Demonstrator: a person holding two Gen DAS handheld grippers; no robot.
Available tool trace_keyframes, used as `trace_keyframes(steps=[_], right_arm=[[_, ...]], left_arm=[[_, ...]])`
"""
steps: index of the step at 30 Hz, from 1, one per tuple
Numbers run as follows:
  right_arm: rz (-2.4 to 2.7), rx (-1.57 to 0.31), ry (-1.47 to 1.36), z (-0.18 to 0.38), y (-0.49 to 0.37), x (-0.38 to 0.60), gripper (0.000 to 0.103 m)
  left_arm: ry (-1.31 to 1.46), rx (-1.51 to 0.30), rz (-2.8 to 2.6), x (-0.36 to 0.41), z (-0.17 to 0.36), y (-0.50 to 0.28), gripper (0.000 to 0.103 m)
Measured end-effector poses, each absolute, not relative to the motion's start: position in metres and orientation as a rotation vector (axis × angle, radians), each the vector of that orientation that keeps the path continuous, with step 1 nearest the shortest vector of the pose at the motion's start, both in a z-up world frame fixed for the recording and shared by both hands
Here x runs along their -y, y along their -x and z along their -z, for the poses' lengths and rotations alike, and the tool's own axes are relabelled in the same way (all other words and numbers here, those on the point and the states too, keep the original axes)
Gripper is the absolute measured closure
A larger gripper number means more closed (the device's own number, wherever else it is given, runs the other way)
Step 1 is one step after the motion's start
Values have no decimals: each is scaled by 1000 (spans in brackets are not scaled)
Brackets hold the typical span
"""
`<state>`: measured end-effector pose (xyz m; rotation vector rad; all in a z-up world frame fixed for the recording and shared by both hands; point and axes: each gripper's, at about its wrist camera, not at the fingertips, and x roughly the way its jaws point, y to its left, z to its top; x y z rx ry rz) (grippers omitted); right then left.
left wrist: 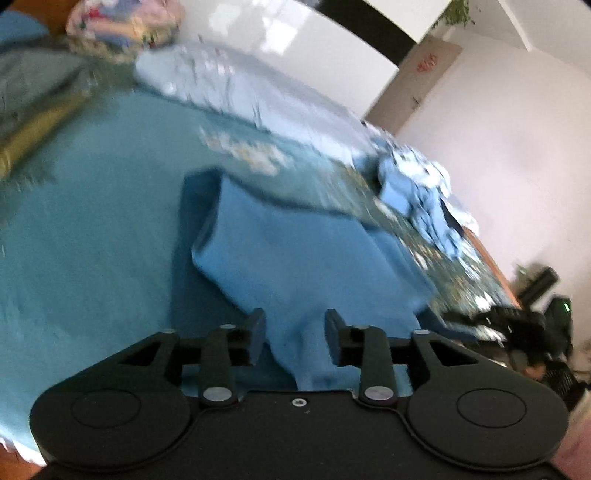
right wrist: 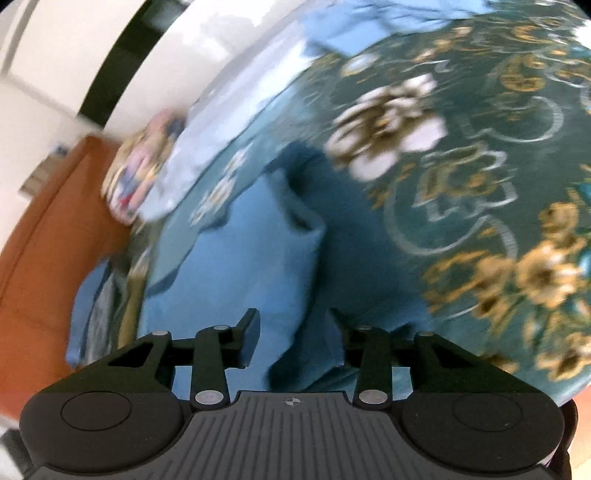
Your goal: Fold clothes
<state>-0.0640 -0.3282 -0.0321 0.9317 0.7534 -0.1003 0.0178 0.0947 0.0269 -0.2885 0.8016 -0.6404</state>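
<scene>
"What are the two grabbers doing?"

"The left gripper (left wrist: 294, 334) has its two black fingers apart. Blue cloth lies in the gap, but the pads are not pinching it. The right gripper (right wrist: 293, 334) is the same: fingers apart, blue cloth under the gap, nothing squeezed."

"What is the blue cloth?"

"It is a blue garment (left wrist: 303, 254). It is soft and light blue. I cannot tell what kind, because both pictures are blurry. It lies on the bed, on a teal bedspread (left wrist: 88, 229). From the right gripper you see the same garment (right wrist: 243, 266) with a folded corner sticking up and a dark shadow beside it."

"What does the bedspread look like?"

"On the left side it is plain teal. On the right side it is dark green with big white and gold flowers (right wrist: 388, 129) and curly lines."

"What is farther back?"

"Past the garment, near the far edge of the bed, lies a pale blue quilt (left wrist: 258, 96), long and flat. At one end of it is a crumpled blue-and-white cloth (left wrist: 417, 188). At the far corner sits a flowery pillow (left wrist: 122, 22) in pink and yellow. A grey-green and yellow folded blanket (left wrist: 37, 107) lies at the left edge."

"And behind the bed?"

"A white wall (left wrist: 498, 140), and a tan door (left wrist: 417, 85) with a red mark on it. An orange-brown bed frame (right wrist: 48, 240) shows beside the pillow."
</scene>
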Motion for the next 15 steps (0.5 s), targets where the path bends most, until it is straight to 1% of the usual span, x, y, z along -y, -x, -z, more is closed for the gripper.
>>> trace_keyframes(steps=[2, 10, 11, 12, 15], right_arm=[[126, -749, -950, 39, 64, 338, 66], [176, -706, -983, 55, 63, 352, 66], [178, -702, -975, 54, 63, 353, 64], [182, -702, -963, 54, 62, 355, 58], [193, -707, -935, 53, 61, 362, 54]], left_arm=[[296, -794, 637, -75, -28, -28, 64], [278, -850, 666, 8, -7, -53, 64], [277, -853, 673, 17, -4, -54, 64], [270, -863, 668, 24, 0, -56, 64], [260, -905, 644, 41, 15, -65, 64]])
